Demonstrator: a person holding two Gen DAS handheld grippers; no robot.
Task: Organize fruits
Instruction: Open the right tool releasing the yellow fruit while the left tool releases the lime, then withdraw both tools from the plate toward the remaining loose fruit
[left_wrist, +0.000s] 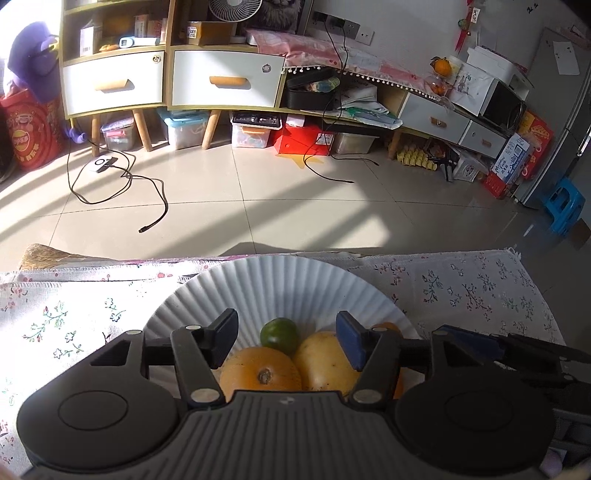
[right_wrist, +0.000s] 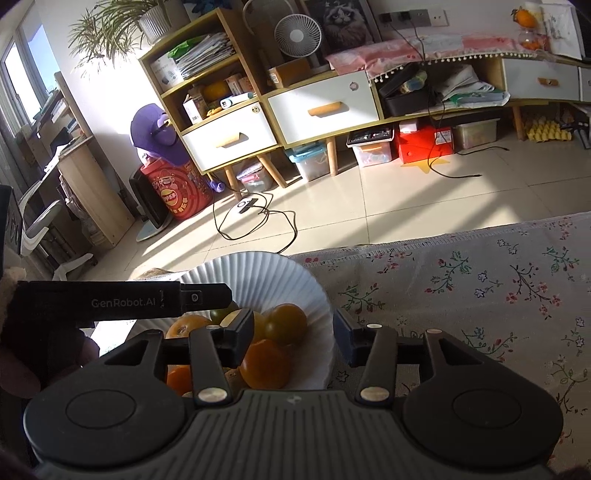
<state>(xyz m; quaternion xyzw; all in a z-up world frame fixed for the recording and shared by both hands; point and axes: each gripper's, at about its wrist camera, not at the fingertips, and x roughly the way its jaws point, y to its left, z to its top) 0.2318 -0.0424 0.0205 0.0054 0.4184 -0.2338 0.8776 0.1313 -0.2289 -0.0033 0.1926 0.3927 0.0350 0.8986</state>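
Left wrist view: we look down on a white paper plate (left_wrist: 280, 280) sitting on the flower-print cloth of the tabletop (left_wrist: 480, 291), near its far edge. Our left gripper (left_wrist: 288, 338) hangs over the plate with its fingers (left_wrist: 223, 338) apart and nothing pressed between them. Between them, left to right, we count an orange (left_wrist: 258, 373), a small green fruit (left_wrist: 279, 333) behind it, and a yellow fruit (left_wrist: 325, 363); a further orange one (left_wrist: 386, 326) peeks out past the right finger. The fruits touch one another in a cluster.

In the right wrist view the other tool's black arm (right_wrist: 122, 301) crosses the plate's left side and hides part of the pile. Our right gripper (right_wrist: 293, 338) also has its fingers (right_wrist: 242, 338) parted, gripping nothing, with the left one over the fruit and the right one over the cloth just beside the plate rim (right_wrist: 321, 295). Here we count at least five fruits, some partly covered. Beyond the tabletop lie a tiled floor (right_wrist: 369, 206) with loose cables (right_wrist: 258, 221), and shelving with drawers (right_wrist: 325, 107).
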